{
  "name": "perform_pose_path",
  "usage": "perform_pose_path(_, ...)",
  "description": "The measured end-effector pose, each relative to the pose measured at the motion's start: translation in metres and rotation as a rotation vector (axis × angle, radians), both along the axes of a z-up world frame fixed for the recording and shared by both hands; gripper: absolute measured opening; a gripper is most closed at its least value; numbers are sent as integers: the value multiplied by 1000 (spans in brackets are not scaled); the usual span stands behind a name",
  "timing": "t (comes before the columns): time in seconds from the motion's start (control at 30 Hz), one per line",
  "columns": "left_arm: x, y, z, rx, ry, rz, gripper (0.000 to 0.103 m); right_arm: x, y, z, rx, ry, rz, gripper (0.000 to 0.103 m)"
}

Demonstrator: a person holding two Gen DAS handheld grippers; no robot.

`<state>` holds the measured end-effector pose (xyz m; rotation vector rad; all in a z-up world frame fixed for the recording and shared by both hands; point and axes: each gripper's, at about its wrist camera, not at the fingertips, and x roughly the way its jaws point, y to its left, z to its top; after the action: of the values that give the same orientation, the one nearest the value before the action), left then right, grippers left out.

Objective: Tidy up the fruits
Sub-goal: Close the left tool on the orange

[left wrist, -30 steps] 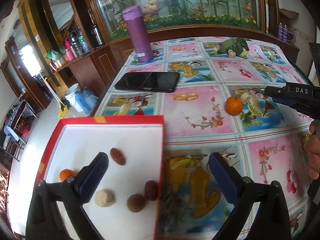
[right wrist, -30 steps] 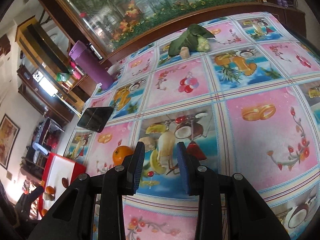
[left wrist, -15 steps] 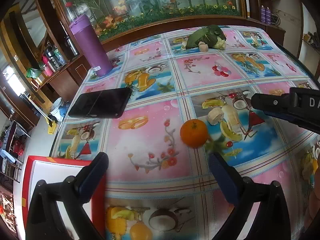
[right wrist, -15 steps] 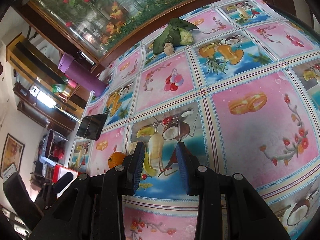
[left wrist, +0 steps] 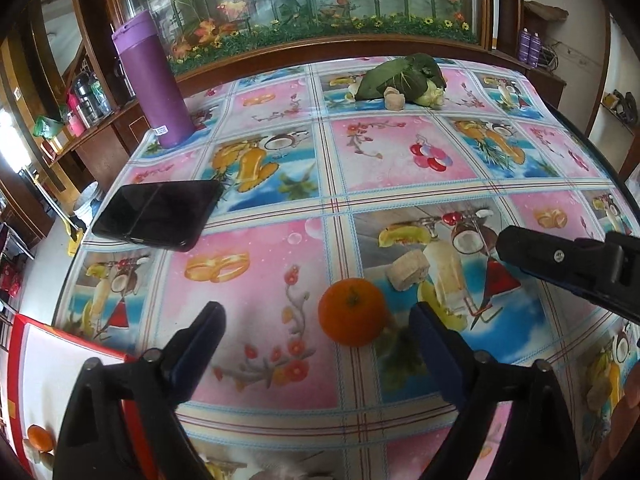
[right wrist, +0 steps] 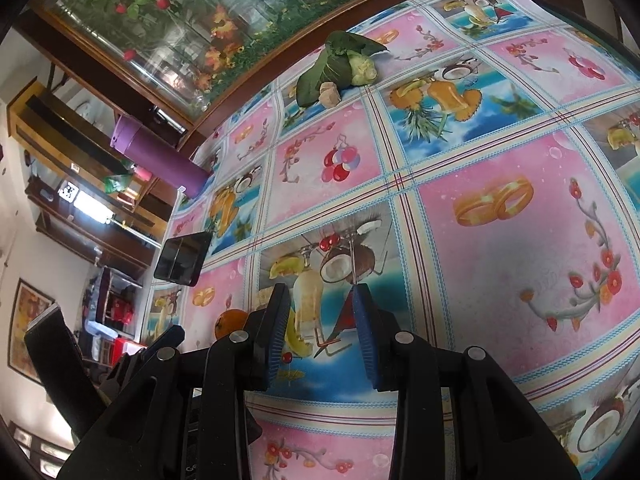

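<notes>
An orange (left wrist: 352, 311) lies on the patterned tablecloth, just ahead of my open, empty left gripper (left wrist: 318, 330) and nearer its right finger. It also shows in the right wrist view (right wrist: 230, 322), left of my right gripper (right wrist: 320, 312). That gripper hovers over the cloth with a narrow gap between its jaws and nothing in it; it also shows in the left wrist view (left wrist: 560, 264), to the orange's right. A red-rimmed white tray (left wrist: 60, 368) at the lower left holds a small orange fruit (left wrist: 40, 438).
A black phone (left wrist: 158, 214) lies at the left. A purple flask (left wrist: 154, 84) stands at the far left corner. A leafy vegetable with a pale stub (left wrist: 400, 80) lies at the far side. The table's edge runs along the left and right.
My left gripper has swung away from the tray toward the orange, which is now close between its fingers. My right gripper has shifted slightly; its gap is unchanged.
</notes>
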<state>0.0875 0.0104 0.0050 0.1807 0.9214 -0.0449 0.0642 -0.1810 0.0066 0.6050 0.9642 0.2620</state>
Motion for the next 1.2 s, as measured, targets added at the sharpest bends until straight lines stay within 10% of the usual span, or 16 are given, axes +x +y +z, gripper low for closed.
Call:
perform_pose_path(0.47,-1,1,-7,-125,30,-41,38,3,8,-4,-17,13,29,32)
perform_pose_path(1.2,-92,48,-4,-176,40,-7,38,2,55,-4,-152,-77,147,44)
